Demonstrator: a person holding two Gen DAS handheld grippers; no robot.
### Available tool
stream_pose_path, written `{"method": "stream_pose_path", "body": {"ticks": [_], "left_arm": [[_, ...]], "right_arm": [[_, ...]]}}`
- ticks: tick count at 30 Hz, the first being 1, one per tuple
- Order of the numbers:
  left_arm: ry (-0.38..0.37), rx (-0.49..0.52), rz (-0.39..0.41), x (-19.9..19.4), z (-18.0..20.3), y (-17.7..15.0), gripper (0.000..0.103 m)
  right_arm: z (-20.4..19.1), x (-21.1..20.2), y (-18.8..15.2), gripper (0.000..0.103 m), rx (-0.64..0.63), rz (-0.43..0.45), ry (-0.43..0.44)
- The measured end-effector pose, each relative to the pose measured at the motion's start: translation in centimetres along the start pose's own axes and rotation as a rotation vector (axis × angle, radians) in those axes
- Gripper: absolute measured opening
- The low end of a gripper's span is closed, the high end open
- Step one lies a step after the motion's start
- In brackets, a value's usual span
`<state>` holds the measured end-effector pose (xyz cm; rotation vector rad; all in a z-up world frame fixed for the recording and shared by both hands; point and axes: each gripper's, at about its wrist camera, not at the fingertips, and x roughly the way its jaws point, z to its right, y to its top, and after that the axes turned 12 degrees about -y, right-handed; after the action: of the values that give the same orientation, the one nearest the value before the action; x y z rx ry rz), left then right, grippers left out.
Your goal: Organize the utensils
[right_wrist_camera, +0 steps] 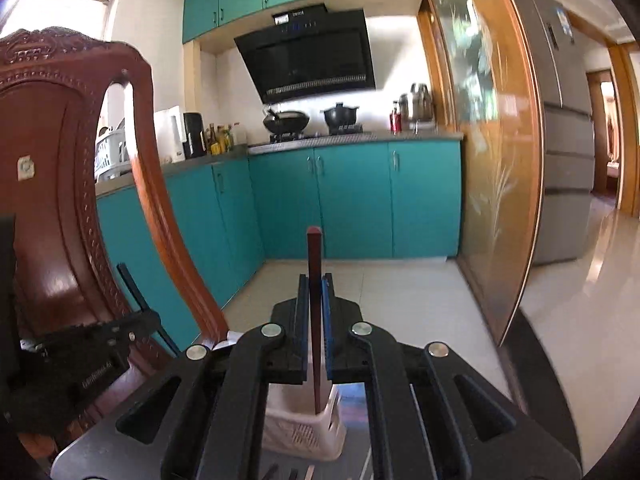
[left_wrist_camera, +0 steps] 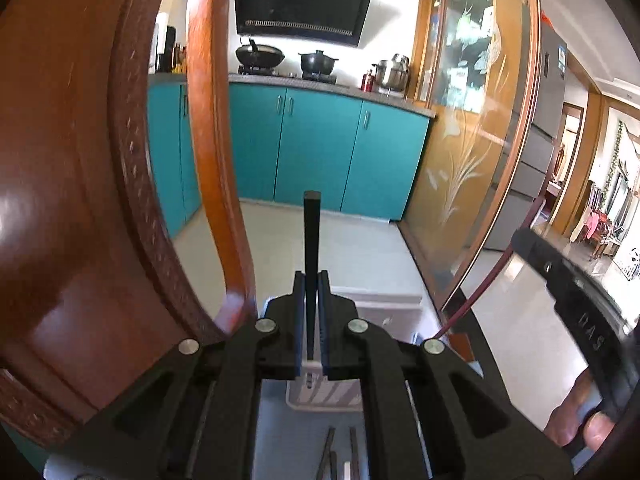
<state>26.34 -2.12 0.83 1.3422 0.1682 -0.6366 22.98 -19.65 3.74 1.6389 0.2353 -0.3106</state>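
Left wrist, left hand-held gripper (left_wrist_camera: 311, 280) clamps black chopstick (left_wrist_camera: 311, 236), right hand-held gripper (right_wrist_camera: 315, 284) clamps brown chopstick (right_wrist_camera: 315, 264)

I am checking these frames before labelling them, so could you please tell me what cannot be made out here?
- Left wrist view: the black chopstick's lower end is hidden between the left gripper's fingers.
- Left wrist view: the white basket is mostly hidden by the gripper body.
- Right wrist view: whether the brown chopstick's tip touches the basket's floor; the right gripper blocks it.
- Both views: loose utensils at the bottom edge are cut off.
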Motion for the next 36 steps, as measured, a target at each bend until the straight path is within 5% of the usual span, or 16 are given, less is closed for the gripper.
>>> {"method": "stream_pose_path", "body": {"ticks": [6, 11, 16, 19, 24, 29, 36], "left_arm": [[0.012, 0.0, -0.004, -0.8, -0.3, -1.2, 0.012], [0.006, 0.037, 0.028, -3.8, 0.6, -2.5, 0.025], [-0.007, 0.076, 0.047, -7.4, 1.7, -6.1, 0.037], [0.002, 0.102, -0.023, -7.6, 2.1, -10.4, 0.039], [-0.002, 0.097, -0.23, -5.1, 1.9, -17.0, 0.039], [0.021, 0.073, -0.371, -3.9, 1.3, -21.2, 0.045], [0.029, 0.067, -0.409, -3.7, 0.7, -21.5, 0.052]], "right_arm": [[-0.6, -1.7, -1.7, 0.01, -0.037, -0.01, 0.016], [-0.1, -5.5, -2.7, 0.042, -0.064, 0.03, 0.039], [2.7, -10.4, -6.8, 0.052, -0.013, 0.055, 0.064], [4.1, -10.2, -11.0, 0.052, -0.011, -0.059, 0.008], [4.6, -5.7, -18.0, 0.052, -0.059, -0.425, -0.058], [2.4, -4.0, -20.8, 0.052, -0.164, -0.55, -0.078], [1.0, -2.8, -22.9, 0.052, -0.205, -0.615, -0.103]]}}
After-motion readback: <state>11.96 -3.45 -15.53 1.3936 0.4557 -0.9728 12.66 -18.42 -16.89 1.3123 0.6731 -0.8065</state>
